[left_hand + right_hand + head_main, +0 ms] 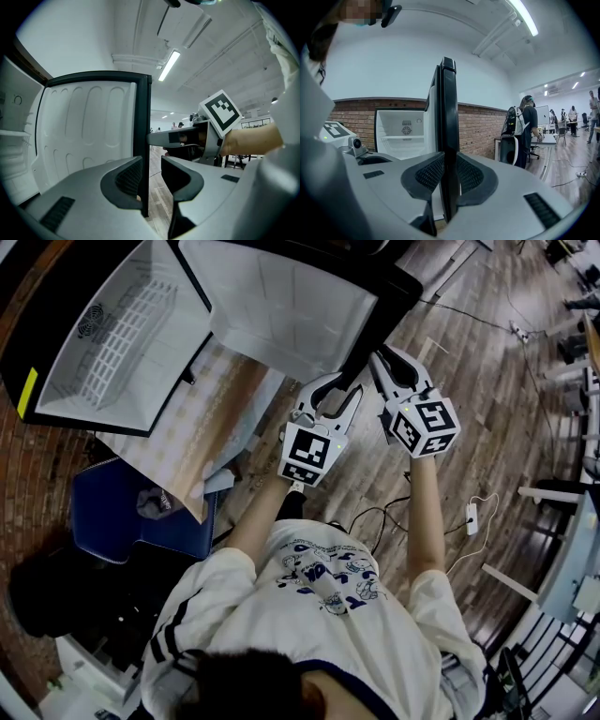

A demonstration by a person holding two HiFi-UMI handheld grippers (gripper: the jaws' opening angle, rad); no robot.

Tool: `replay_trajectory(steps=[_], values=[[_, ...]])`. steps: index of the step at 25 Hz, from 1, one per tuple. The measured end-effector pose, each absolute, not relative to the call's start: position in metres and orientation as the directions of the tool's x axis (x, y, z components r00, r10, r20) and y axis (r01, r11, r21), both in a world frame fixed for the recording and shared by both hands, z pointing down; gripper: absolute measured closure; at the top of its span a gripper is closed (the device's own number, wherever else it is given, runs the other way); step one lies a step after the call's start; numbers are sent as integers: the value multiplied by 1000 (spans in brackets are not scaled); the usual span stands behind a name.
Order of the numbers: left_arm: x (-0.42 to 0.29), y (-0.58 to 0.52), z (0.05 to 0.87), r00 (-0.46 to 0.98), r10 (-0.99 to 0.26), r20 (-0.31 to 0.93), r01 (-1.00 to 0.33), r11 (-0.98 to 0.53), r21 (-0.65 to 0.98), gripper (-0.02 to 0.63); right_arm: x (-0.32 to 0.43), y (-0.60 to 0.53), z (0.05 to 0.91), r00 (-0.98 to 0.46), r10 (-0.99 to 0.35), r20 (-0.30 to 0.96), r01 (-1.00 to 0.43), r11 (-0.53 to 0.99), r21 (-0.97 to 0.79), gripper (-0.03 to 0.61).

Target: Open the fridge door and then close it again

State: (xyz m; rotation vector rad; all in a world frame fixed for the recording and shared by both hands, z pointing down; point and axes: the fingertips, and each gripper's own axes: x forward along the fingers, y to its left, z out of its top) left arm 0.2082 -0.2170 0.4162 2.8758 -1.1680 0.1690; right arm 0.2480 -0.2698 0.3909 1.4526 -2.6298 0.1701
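Note:
The small black fridge stands with its door swung wide, the white inner lining facing up in the head view. Both grippers meet at the door's free edge. My right gripper is shut on that edge, with both ribbed pads pressed against the black rim. My left gripper straddles the same edge a little lower. Its left pad lies against the rim, while floor shows through a gap before the right pad, so its jaws are open around the door.
The fridge rests on a cloth-covered table by a brick wall. A blue chair sits beside my left leg. Cables and a power strip lie on the wooden floor. A person with a backpack stands further off.

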Motion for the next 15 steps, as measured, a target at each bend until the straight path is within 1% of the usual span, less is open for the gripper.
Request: replay_trajectory(steps=[15], values=[[189, -180, 414, 652, -750, 114, -752, -658, -27, 482, 219, -223, 390, -585, -795, 158, -808, 588, -36, 492]])
